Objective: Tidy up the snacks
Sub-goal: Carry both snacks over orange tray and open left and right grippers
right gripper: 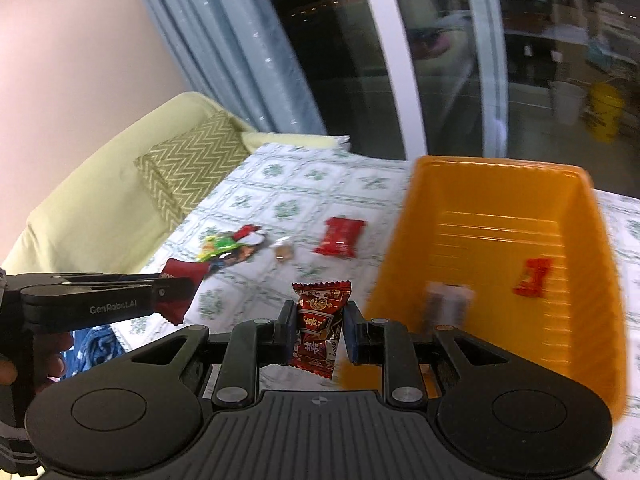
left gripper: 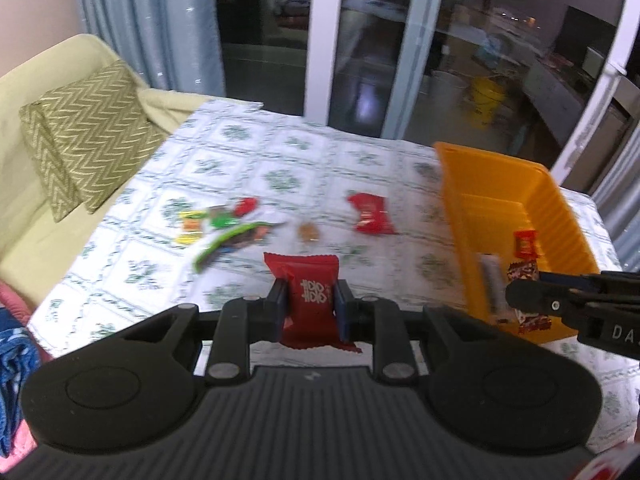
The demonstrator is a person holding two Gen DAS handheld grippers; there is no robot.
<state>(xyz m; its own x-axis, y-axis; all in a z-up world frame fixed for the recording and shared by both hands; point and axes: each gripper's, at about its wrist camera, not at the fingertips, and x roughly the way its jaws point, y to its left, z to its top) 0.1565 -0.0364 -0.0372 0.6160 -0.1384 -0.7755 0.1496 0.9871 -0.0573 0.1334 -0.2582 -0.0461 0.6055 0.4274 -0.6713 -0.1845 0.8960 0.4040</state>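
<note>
A sofa (left gripper: 48, 152) with a zigzag cushion (left gripper: 86, 132) sits at the far left, its lower part cut off by the frame edge. The table (left gripper: 280, 168), under a green-patterned cloth, carries everything else; its near edge is hidden behind the gripper bodies. An orange bin (left gripper: 516, 200) stands on the table's right side, blurred in both views, its near wall cut off in the right wrist view. Inside it lie a small red candy (left gripper: 525, 243) and a pale wrapper (left gripper: 493, 280) too smeared to identify.

On the cloth left of the bin lies a red packet (left gripper: 370, 214), well apart from a loose heap of green, yellow and red snacks (left gripper: 224, 228); the single items in it are hard to separate. Between heap and packet is a small brown sweet (left gripper: 309, 232), blurred.

The left gripper (left gripper: 310, 312) is clamped on a dark red pouch (left gripper: 303, 292), held above the table. The right gripper (right gripper: 320, 326) pinches a brown-red candy (right gripper: 319, 320) upright, just beside the bin's left wall; its lower end is partly hidden by the fingers.
</note>
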